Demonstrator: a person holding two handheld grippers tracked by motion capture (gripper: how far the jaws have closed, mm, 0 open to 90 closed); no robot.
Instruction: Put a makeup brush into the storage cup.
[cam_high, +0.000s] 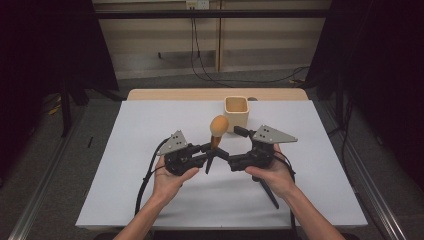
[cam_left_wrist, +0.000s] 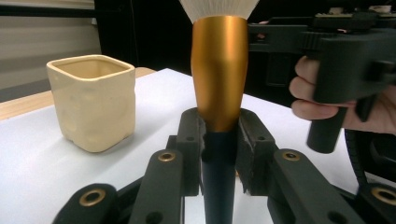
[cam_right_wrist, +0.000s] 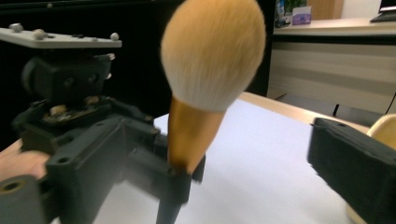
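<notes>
Left gripper (cam_high: 212, 150): clamped tight on the brush, pads squeezing the dark handle right where it meets the gold collar. Seen from its own camera (cam_left_wrist: 219, 140), both jaws sit hard against the handle.
Brush (cam_high: 218, 129): standing upright in that grip, fluffy head on top, dark pointed tail hanging down below the jaws towards the white table top. Gold collar (cam_left_wrist: 219, 70) glints bright and close in the left gripper view; the soft head (cam_right_wrist: 212, 51) looms big and slightly blurred in the right gripper view.
Right gripper (cam_high: 235, 147): jaws standing wide apart, nothing between them, just beside the brush but not touching it. One black jaw shows at the right edge of its own view.
Hands: left hand (cam_high: 172, 175) wraps the left gripper's body from below, right hand (cam_high: 272, 172) does the same on its side.
Cup (cam_high: 236, 111): cream, square-mouthed, upright, sitting on the table (cam_high: 150, 190) just behind the brush and a touch to the right.
Table: white sheet over a wooden top, both grippers working near its middle.
</notes>
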